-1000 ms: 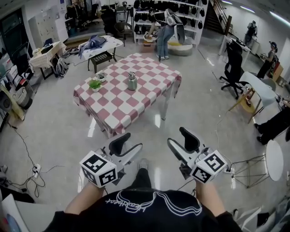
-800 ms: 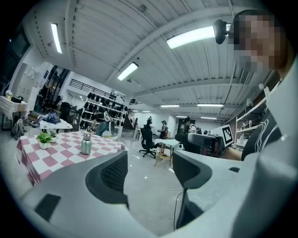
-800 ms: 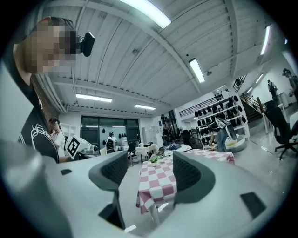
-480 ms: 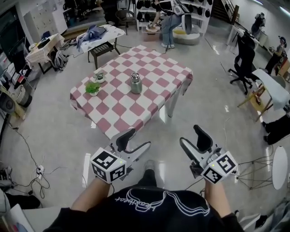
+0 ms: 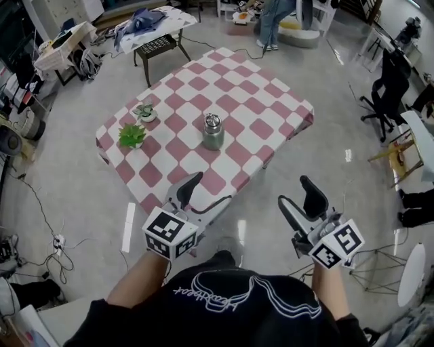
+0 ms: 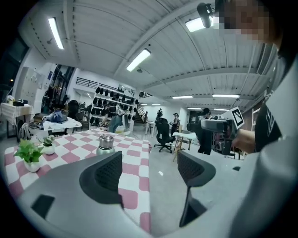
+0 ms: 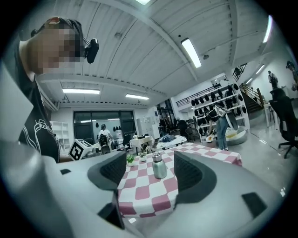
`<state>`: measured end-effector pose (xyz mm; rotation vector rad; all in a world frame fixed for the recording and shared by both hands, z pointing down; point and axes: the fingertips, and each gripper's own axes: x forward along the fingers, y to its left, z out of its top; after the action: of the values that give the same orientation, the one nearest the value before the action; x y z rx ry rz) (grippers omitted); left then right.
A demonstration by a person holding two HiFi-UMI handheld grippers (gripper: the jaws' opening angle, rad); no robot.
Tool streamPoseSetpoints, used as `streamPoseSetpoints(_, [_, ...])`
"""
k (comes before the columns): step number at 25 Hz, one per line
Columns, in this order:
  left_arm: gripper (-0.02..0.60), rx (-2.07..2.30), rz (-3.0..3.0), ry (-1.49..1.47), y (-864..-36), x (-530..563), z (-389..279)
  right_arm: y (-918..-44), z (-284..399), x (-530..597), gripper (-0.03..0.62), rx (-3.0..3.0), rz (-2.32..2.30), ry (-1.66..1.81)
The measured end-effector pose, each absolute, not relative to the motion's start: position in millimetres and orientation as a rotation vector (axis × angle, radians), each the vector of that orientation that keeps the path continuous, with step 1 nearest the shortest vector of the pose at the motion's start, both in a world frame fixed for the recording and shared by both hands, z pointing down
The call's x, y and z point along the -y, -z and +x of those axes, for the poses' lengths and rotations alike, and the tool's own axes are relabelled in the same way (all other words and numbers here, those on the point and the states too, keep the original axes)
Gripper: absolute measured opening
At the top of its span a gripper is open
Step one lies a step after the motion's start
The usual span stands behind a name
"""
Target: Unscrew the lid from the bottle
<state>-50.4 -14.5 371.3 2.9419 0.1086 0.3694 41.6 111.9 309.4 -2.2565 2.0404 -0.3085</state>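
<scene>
Bottle (image 5: 213, 131): steel, stood upright near the middle of the bench (image 5: 271, 95), on a red-and-white checked cloth. Lid (image 5: 213, 120) is seen seated on top. Nothing is touching the bottle.

On the same cloth, toward the head view's left: a leafy green plant (image 5: 133, 135) in a white pot, and a smaller potted plant (image 5: 144, 112) just beyond it. Both are set well apart from the bottle.

Left gripper (image 5: 209, 190): held off the bench's near edge, above the floor. Its jaws are spread wide and have just been opening; nothing is held between them. In the left gripper view the bottle is seen far off, above the left-hand jaw.

Right gripper (image 5: 293, 190): held level beside the left one, also short of the bench. Its jaws are wide apart, just opened, with nothing gripped. In the right gripper view the bottle is framed in the gap between them, far off and untouched.

Surroundings: a low side table (image 5: 152, 20) heaped with cloth beyond the bench, a black office chair (image 5: 386, 95) at the right, cables (image 5: 41, 203) trailed over the glossy floor at the left.
</scene>
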Motion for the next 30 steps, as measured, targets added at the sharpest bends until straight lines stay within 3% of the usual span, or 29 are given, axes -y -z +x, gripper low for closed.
streamPoseSetpoints(14, [0.370,0.136,2.945,-0.506,-441.2,119.7,24.5,-326.5,93.6,-33.6,0.311,-2.169,-2.148,0.379])
streamPoseSetpoints(30, [0.370,0.311,2.930,-0.614,-484.7,157.5,83.1,-353.8,138.9,59.8,0.311,-2.546,-1.815,0.515])
